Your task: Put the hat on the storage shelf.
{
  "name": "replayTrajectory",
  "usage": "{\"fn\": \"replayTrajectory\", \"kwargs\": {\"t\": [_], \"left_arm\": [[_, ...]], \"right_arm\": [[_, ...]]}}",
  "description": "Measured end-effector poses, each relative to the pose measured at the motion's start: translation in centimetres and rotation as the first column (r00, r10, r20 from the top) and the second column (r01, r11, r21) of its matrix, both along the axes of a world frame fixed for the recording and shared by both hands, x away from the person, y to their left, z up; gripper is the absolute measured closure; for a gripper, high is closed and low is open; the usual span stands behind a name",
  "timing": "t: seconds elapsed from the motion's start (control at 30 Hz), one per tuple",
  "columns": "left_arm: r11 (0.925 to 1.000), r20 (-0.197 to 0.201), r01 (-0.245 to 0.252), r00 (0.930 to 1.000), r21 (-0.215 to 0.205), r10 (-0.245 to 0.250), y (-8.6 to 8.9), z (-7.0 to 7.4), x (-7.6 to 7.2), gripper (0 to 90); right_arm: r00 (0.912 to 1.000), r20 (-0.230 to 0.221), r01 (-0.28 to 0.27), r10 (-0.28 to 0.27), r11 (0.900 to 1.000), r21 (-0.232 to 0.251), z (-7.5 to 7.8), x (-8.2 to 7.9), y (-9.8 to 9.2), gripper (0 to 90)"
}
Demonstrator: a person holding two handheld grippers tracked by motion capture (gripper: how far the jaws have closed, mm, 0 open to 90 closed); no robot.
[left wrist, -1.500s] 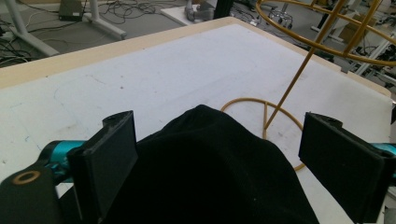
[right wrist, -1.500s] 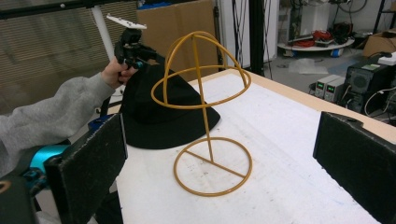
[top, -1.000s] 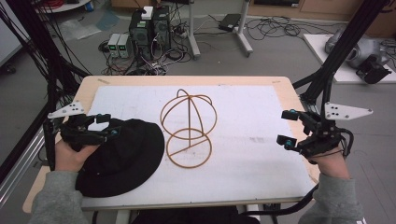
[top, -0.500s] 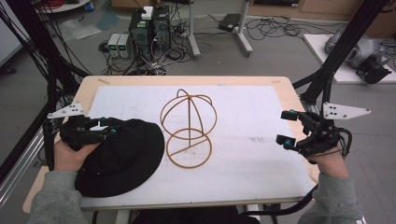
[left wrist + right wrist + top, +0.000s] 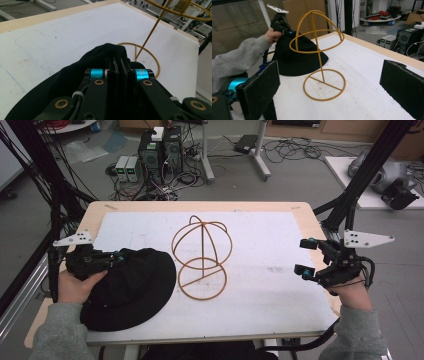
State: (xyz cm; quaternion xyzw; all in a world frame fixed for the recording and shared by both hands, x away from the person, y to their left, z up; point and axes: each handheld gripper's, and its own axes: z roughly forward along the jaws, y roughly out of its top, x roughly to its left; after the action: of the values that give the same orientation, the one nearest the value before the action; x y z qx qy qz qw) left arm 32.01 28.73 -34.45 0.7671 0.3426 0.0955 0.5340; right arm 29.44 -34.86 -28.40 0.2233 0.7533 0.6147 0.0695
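A black hat [image 5: 135, 290] lies at the left of the white mat, beside a gold wire hat stand [image 5: 203, 240] that is upright at the middle. My left gripper [image 5: 120, 257] rests on the hat's near-left side. Its jaws have just been closing and now pinch a fold of the black fabric [image 5: 105, 52] between them, as the left gripper view [image 5: 119, 62] shows. The stand's pole [image 5: 150, 37] rises just beyond the fold. My right gripper [image 5: 303, 256] hovers at the table's right edge, open and empty, and points at the stand [image 5: 318, 55] and hat [image 5: 297, 57].
The white mat [image 5: 280, 235] covers a wooden table whose bare rim [image 5: 200, 206] runs along the far edge. Black frame poles [image 5: 350, 195] stand at both sides. Computers and cables [image 5: 160, 150] sit on the floor beyond the table.
The left gripper's jaws have closed onto the hat's fabric. Both hands, the hat and the stand have stayed where they were.
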Motion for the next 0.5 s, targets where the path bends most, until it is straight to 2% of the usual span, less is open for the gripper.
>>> {"fn": "replayTrajectory", "kwargs": {"t": [0.33,0.5], "left_arm": [[1.0000,0.011,-0.002,0.9999,0.005,0.002,0.08,0.23,-0.26,87.0],[0.9998,0.021,0.017,0.9996,0.013,-0.017,0.03,0.69,-0.51,87.1]], "right_arm": [[1.0000,0.000,-0.002,0.002,1.000,-0.004,-0.01,0.01,0.10,2.0],[1.0000,-0.001,-0.001,0.001,1.000,-0.001,-0.01,0.01,0.10,2.0]]}}
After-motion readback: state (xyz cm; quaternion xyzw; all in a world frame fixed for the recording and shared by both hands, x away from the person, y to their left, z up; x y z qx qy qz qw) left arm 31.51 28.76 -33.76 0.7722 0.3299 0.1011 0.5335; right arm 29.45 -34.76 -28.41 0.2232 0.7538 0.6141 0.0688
